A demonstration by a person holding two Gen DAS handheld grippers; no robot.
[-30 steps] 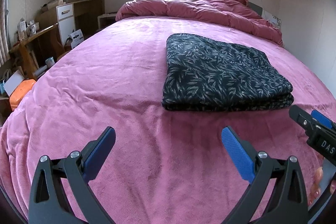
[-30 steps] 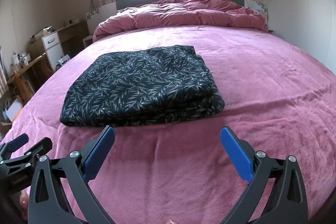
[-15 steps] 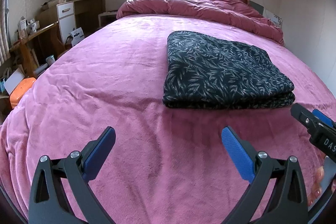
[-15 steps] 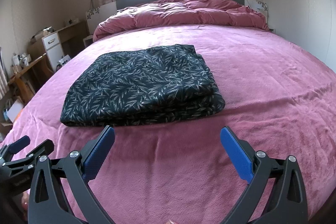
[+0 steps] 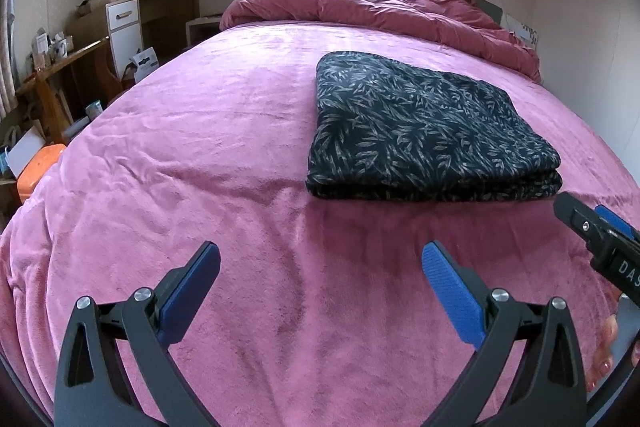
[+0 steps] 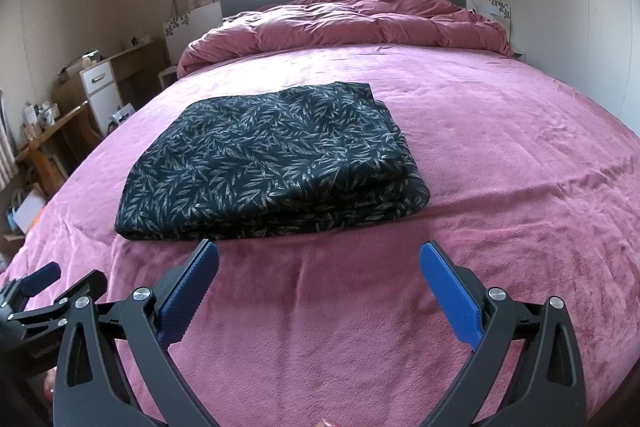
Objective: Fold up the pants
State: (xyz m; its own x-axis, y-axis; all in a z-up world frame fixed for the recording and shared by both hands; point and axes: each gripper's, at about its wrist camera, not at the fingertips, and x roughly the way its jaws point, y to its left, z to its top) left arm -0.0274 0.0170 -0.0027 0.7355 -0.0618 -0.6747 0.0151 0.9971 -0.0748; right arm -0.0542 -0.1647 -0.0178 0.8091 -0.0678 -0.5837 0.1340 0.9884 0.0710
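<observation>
Holding my left tool (image 5: 320, 267) and right tool (image 6: 319, 265) spread wide and empty above the pink bed (image 5: 192, 131), I see the pants (image 6: 264, 163) folded flat just ahead.

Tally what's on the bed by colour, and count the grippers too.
Dark leaf-print: 1, folded pants
Pink: 1, blanket
Dusty red: 1, duvet
Black and blue: 2, left gripper and right gripper, both open
Total: 5

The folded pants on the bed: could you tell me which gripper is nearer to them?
Right. The right gripper is open just short of the folded pants' near edge; the left gripper, also open, sits farther back and to their left.
</observation>
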